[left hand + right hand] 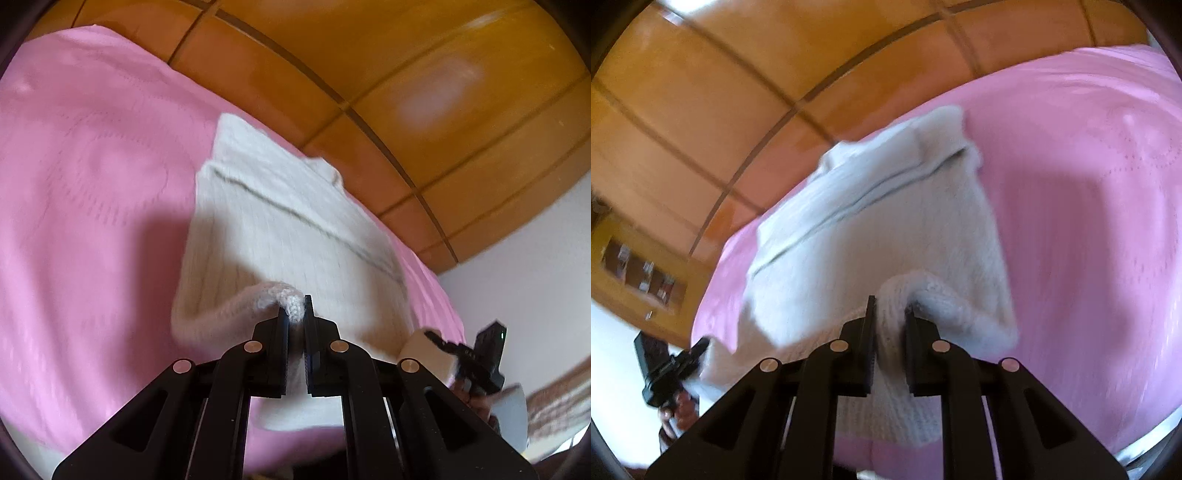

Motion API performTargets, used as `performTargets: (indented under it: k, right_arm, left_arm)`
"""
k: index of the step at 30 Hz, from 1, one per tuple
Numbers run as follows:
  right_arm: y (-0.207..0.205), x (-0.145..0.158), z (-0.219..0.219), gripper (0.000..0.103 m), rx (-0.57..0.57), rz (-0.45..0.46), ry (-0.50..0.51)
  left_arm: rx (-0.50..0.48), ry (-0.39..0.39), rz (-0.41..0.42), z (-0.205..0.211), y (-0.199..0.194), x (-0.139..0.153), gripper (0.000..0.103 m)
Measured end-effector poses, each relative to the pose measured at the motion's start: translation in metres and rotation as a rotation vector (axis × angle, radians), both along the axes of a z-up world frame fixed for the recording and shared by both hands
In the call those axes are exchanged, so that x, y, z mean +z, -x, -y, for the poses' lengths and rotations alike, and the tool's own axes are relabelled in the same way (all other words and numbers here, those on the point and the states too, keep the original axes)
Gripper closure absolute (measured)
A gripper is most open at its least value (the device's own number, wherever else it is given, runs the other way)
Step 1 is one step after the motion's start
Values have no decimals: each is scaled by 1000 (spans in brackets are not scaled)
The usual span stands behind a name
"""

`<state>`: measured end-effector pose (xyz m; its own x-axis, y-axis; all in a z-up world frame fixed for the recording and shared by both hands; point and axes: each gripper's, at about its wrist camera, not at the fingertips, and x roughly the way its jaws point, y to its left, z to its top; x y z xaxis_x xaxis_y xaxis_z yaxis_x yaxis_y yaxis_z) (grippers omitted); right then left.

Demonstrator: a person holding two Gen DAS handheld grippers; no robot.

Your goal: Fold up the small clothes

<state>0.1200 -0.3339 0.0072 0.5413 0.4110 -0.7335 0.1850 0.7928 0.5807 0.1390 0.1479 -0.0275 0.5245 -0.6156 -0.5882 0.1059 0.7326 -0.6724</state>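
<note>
A small white knitted garment (280, 229) lies on a pink bedspread (92, 184); its near edge is lifted off the bed. My left gripper (296, 312) is shut on one near corner of the knit, which bunches between the black pads. In the right wrist view the same white garment (886, 221) hangs from my right gripper (890, 314), shut on the other near corner. The right gripper (484, 358) shows at the lower right of the left wrist view, and the left gripper (670, 363) at the lower left of the right wrist view. Both views are motion-blurred.
The pink bedspread (1089, 184) covers the bed. Behind it runs a wooden panelled headboard or wardrobe (406, 92), with a white wall (524, 266) beside it. A wooden shelf with small items (642, 277) stands at the left of the right wrist view.
</note>
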Motion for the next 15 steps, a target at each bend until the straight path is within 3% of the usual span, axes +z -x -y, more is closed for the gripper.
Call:
performTargets:
  k: [6,7,8,9,11,15]
  right_arm:
    - [-38,-15,20,88,-88,-33,-3]
    - [-41,-13,22,72,-99,-24,-7]
    - [-41,-11,25,44,-112,-13,-22]
    - [-39,-8,31,33,-124,6,-47]
    - [-32,1,38,24,-137,45,-45]
    - [-13,9,38,17,-71,62,38]
  left_arm:
    - [93,-70,-9,3,-63,0,97]
    - [108,-84,-14,2,-68,0,95]
    - [117,-99,-16,0,-69,0,82]
    - [133,-124,-11,-4,-70,0,63]
    - [163,-138,22,-14,-59,1,44]
    - [114,-136,28,-30,-34,-12,44]
